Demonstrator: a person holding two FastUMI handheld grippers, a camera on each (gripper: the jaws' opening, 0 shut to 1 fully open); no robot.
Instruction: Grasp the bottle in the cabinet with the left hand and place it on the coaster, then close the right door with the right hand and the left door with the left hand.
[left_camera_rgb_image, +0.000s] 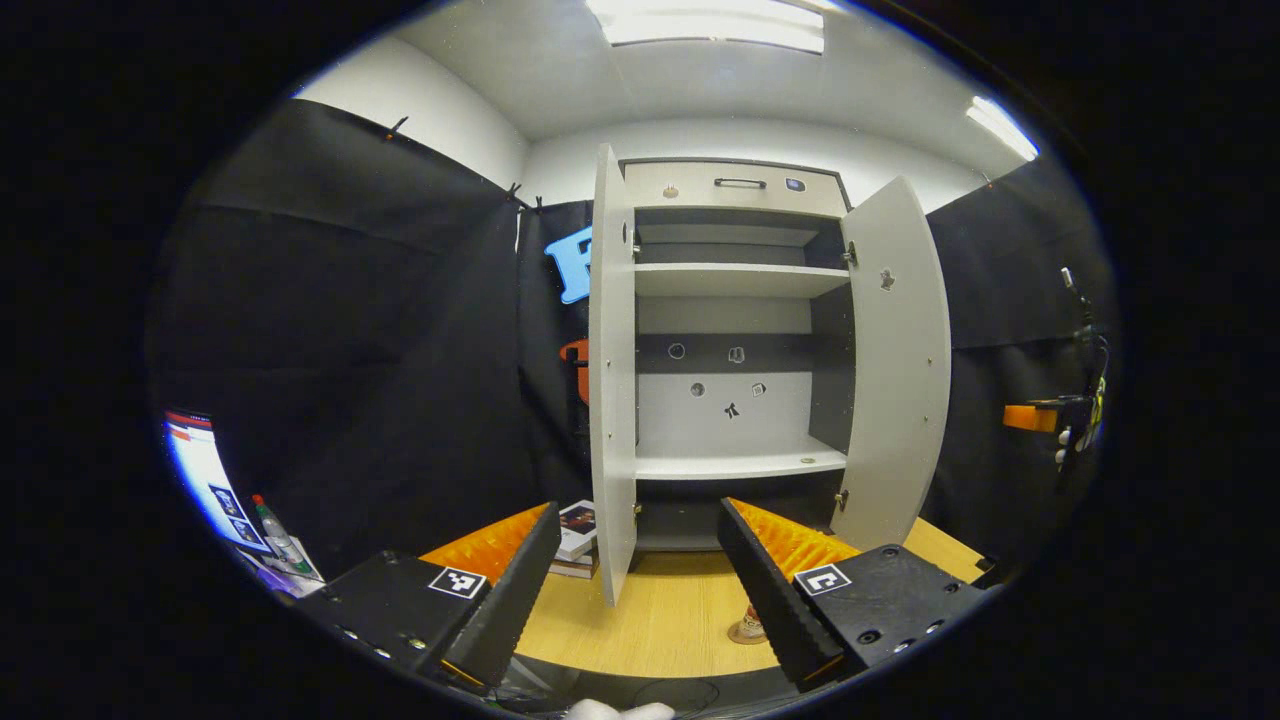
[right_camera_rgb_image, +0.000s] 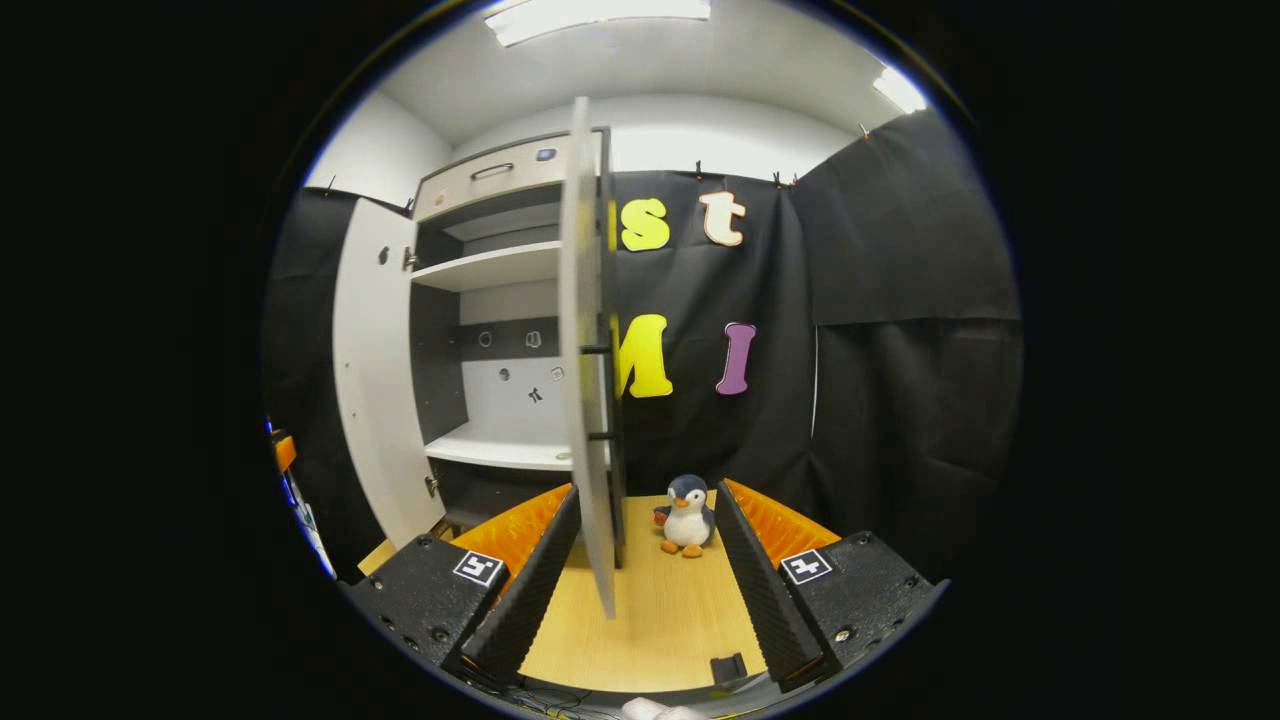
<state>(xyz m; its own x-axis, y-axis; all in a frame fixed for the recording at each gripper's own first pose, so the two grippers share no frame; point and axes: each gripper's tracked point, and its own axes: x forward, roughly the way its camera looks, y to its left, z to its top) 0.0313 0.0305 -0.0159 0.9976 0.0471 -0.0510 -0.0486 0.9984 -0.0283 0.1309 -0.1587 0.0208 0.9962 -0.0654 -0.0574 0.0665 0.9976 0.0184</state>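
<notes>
The left tool (left_camera_rgb_image: 634, 590) sits nearest in the left gripper view, its two fingers spread apart and released, with nothing between them, above the light wooden worktop (left_camera_rgb_image: 670, 620). Low between those fingers, a small bottle standing on a round coaster (left_camera_rgb_image: 748, 626) is partly hidden by the right-hand finger; its details cannot be resolved. Ahead stands the tall white cabinet with dark interior panels (left_camera_rgb_image: 735, 330), both doors swung open: the left door (left_camera_rgb_image: 612, 380) edge-on, the right door (left_camera_rgb_image: 895, 360) angled outward. The cabinet's white shelves (left_camera_rgb_image: 740, 463) carry no objects. A stack of books (left_camera_rgb_image: 578, 540) lies on the worktop just beside the left door.

In the right gripper view, the right tool (right_camera_rgb_image: 640, 590) is likewise released, fingers apart. The right door's edge (right_camera_rgb_image: 585, 380) stands between them, not touched by either. A plush penguin (right_camera_rgb_image: 688, 516) stands on the worktop beyond.
</notes>
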